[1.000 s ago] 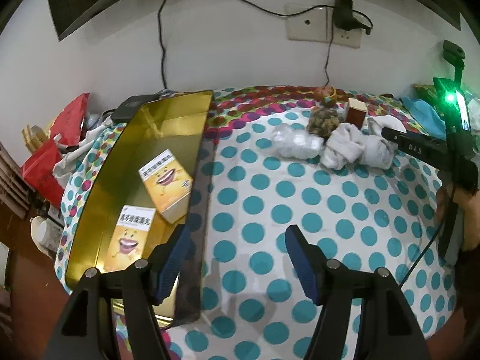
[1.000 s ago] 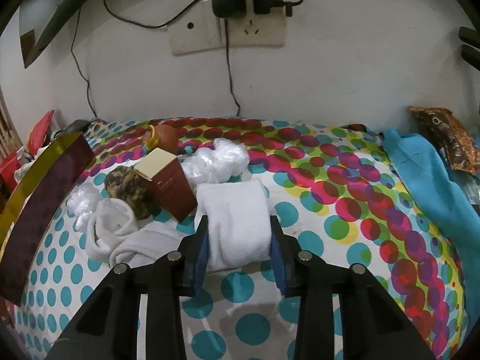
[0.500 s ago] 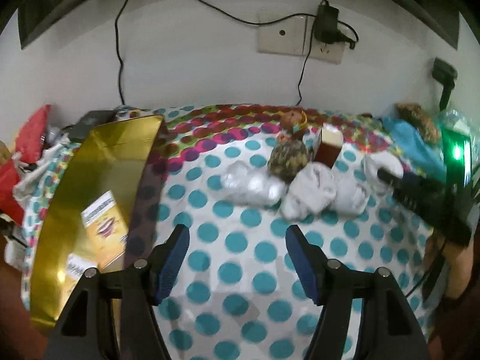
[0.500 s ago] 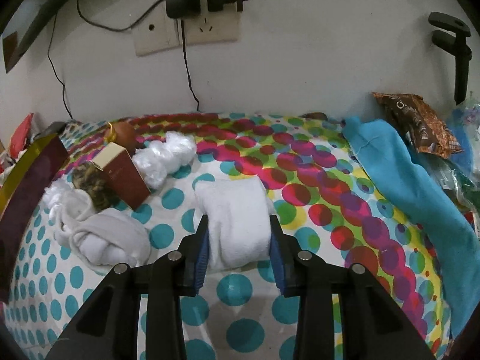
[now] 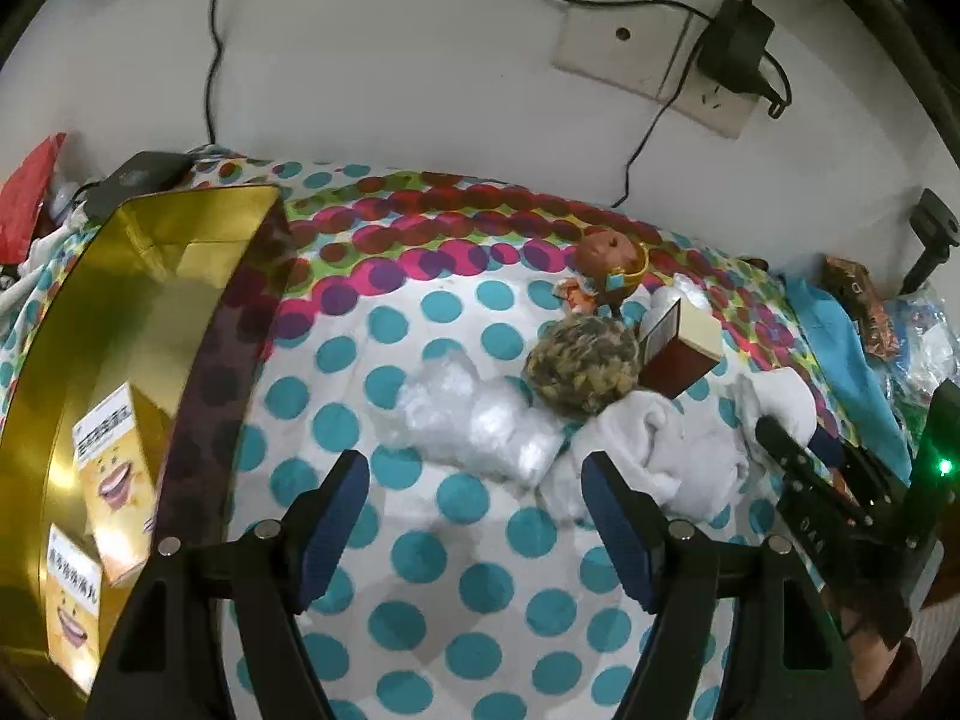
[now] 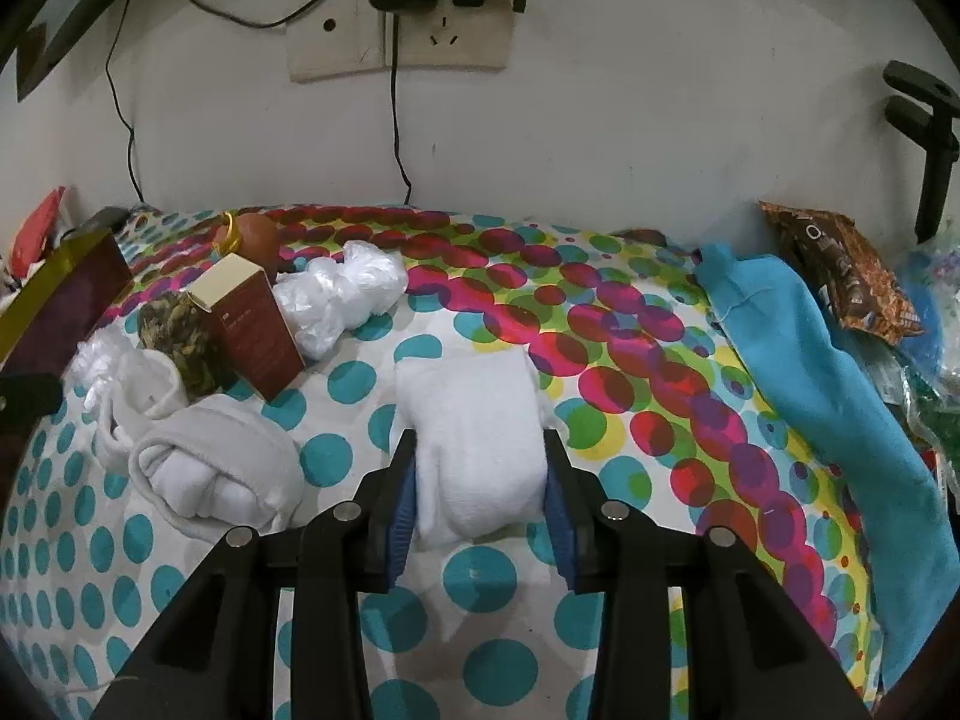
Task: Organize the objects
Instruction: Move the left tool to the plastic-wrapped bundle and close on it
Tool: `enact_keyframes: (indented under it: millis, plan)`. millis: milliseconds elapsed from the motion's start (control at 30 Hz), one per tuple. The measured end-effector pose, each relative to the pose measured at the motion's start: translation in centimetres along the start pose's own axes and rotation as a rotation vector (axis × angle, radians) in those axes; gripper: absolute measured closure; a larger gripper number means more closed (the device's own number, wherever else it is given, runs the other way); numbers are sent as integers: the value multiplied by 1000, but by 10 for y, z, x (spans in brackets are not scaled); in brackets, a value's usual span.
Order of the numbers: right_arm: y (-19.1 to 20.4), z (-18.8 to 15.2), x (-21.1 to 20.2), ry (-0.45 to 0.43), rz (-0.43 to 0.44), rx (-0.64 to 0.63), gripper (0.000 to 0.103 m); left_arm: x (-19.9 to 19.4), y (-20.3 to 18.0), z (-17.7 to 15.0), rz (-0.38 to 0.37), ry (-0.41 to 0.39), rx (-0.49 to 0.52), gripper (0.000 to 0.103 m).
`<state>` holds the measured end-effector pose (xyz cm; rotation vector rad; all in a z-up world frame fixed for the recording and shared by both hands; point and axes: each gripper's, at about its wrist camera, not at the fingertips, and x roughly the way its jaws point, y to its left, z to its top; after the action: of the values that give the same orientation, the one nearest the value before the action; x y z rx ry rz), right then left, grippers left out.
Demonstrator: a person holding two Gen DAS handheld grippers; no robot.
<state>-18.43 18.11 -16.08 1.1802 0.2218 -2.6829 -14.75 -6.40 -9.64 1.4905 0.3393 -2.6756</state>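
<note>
The left gripper [image 5: 474, 504], jaws just opening wide with nothing between them, is hovering over the dotted cloth [image 5: 468, 594], its crinkled plastic bag [image 5: 480, 420] at twelve o'clock, while the right gripper [image 6: 478, 507] is clamping a soft, folded white towel [image 6: 474, 438] lying at its twelve o'clock.

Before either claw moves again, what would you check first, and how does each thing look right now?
1. Right claw gripping the rolled white cloth: ok, pads against both its sides.
2. Left claw free to take something: ok, jaws wide with nothing between them; they have just been opening.
3. Next item within the left claw's path: ok, the crumpled clear plastic bag lies just ahead.
4. Room in the gold box: ok, two yellow cartons at one end, bare floor beyond.
5. Claws clear of each other: ok, apart in the left view.
6. Cloth lifted off the spotted tablecloth: cannot tell.
</note>
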Motion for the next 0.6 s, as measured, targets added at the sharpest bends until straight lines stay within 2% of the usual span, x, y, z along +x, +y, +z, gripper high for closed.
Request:
enact_keyframes:
  millis: [333, 600]
  plan:
    - [7, -2, 8, 31, -14, -28, 61, 27, -2, 12, 55, 12, -38, 28]
    - [8, -4, 9, 33, -17, -30, 60, 41, -2, 8, 101, 4, -19, 27]
